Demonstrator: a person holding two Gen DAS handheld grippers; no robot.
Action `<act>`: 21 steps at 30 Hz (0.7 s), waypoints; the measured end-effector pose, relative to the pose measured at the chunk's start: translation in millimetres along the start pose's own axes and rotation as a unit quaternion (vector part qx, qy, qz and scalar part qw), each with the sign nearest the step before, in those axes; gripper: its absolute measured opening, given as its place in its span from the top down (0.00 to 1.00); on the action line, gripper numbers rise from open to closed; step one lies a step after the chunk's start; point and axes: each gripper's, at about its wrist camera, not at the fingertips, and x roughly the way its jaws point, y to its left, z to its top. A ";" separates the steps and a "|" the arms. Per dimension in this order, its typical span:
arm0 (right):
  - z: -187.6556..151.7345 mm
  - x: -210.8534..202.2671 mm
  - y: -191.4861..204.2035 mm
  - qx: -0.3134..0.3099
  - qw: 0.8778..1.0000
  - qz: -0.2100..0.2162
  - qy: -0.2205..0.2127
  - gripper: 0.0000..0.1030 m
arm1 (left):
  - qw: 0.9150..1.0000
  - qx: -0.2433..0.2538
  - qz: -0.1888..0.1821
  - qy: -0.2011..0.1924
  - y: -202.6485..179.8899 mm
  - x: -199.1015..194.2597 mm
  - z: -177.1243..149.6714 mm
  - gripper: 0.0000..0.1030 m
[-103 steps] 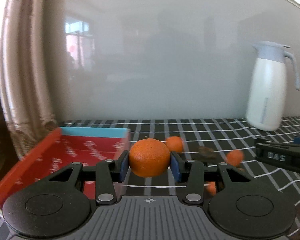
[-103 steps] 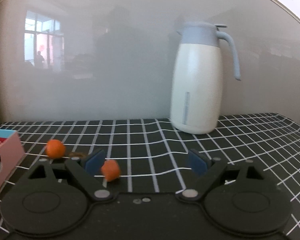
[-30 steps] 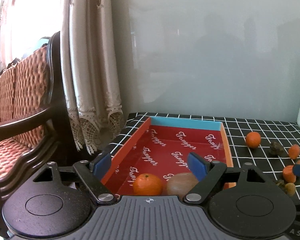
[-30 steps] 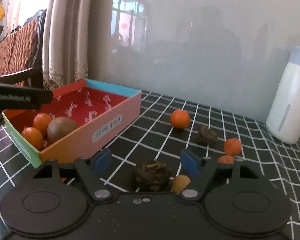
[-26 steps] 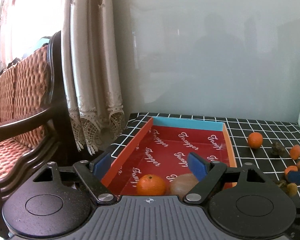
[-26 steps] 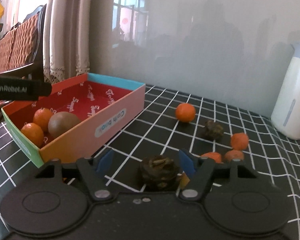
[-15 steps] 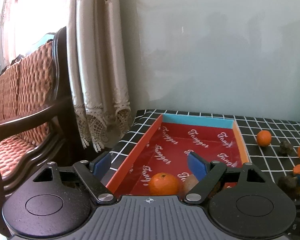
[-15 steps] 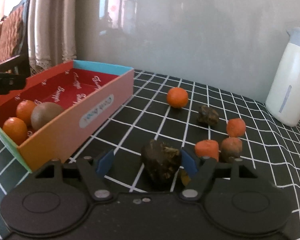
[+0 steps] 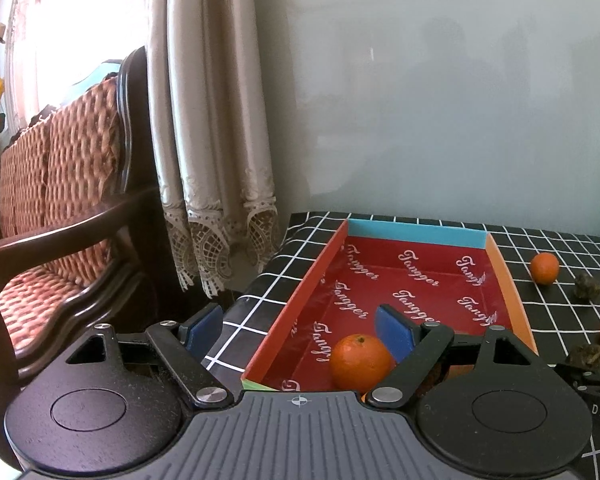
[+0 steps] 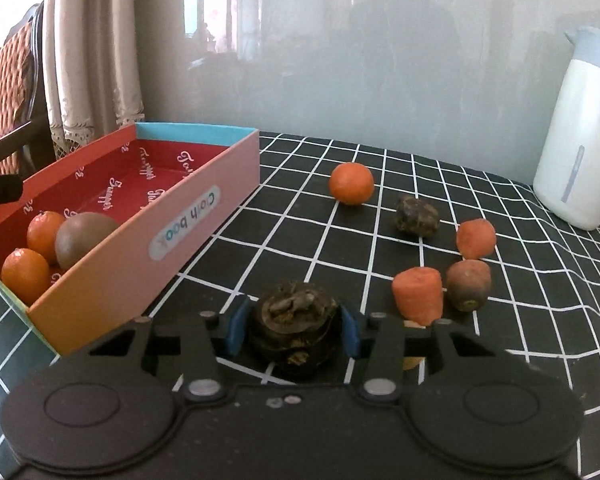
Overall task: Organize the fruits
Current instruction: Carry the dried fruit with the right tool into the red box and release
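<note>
My right gripper (image 10: 293, 330) sits low on the checked tablecloth. Its jaws are closing, and both blue pads touch a dark wrinkled fruit (image 10: 294, 316) between them. Left of it stands the open red-lined box (image 10: 204, 184), holding two oranges (image 10: 25, 274) and a brown round fruit (image 10: 85, 240). My left gripper (image 9: 298, 328) is open and empty above the near left corner of the box (image 9: 416, 232), with an orange (image 9: 360, 362) below its right finger. Another orange (image 10: 351, 183), a second dark fruit (image 10: 417, 216) and three orange and brown pieces (image 10: 418, 294) lie loose on the cloth.
A white jug (image 10: 580, 128) stands at the back right against the grey wall. Left of the table are a lace-edged curtain (image 9: 208, 120) and a wooden chair with a woven cushion (image 9: 60, 200). The table's left edge runs just beside the box.
The right jaws have drawn in from wide apart until the pads meet the dark fruit. The left gripper has drifted a little leftward, still open over the box.
</note>
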 end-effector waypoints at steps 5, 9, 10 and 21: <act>1.1 -4.8 -2.4 0.003 1.000 -0.008 -0.014 0.57 | 1.000 -0.001 0.001 -0.003 1.0 -1.9 -0.5 0.19; 8.3 -15.5 -5.1 0.018 0.999 -0.010 -0.043 0.57 | 1.000 0.000 0.005 -0.004 4.7 -2.4 0.0 0.19; 10.1 -18.0 -5.0 0.022 0.998 -0.009 -0.051 0.57 | 1.000 -0.001 0.006 -0.005 6.5 -2.4 0.2 0.19; 32.1 -44.2 31.6 0.017 0.989 0.031 -0.143 0.57 | 1.000 -0.006 0.026 -0.007 30.1 -1.8 -1.2 0.19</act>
